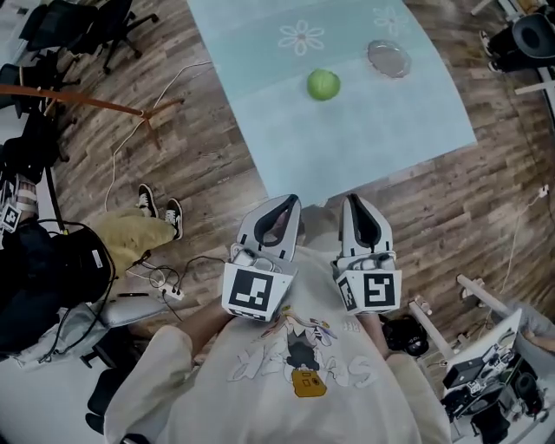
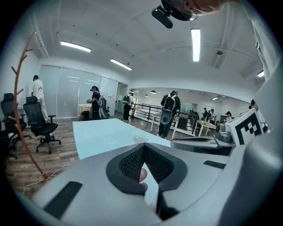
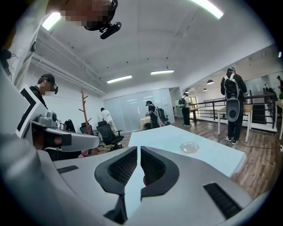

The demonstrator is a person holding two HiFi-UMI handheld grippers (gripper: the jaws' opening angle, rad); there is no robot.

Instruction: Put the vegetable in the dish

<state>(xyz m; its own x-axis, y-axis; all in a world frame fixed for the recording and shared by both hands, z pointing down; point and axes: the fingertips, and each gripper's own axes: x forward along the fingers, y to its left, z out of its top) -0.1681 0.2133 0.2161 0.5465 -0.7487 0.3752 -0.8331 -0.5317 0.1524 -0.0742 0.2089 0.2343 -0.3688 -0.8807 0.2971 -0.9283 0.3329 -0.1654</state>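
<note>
A round green vegetable (image 1: 323,84) lies on the pale blue tablecloth (image 1: 364,130), with a clear glass dish (image 1: 388,58) to its right and slightly farther back. Both grippers hang side by side off the table's near edge, close to my chest and well short of the vegetable. The left gripper (image 1: 290,200) is shut and empty, and the right gripper (image 1: 350,199) also looks shut with nothing in it. The dish (image 2: 140,139) peeks over the shut tips in the left gripper view (image 2: 143,146). In the right gripper view the dish (image 3: 189,147) sits right of that gripper (image 3: 138,148).
Wooden floor surrounds the table. A wooden coat stand (image 1: 104,106) and office chairs (image 1: 82,26) stand at the left. A seated person's shoes (image 1: 160,206) and floor cables (image 1: 165,282) lie near my left side. Equipment (image 1: 486,373) sits at the lower right. Several people stand far behind the table.
</note>
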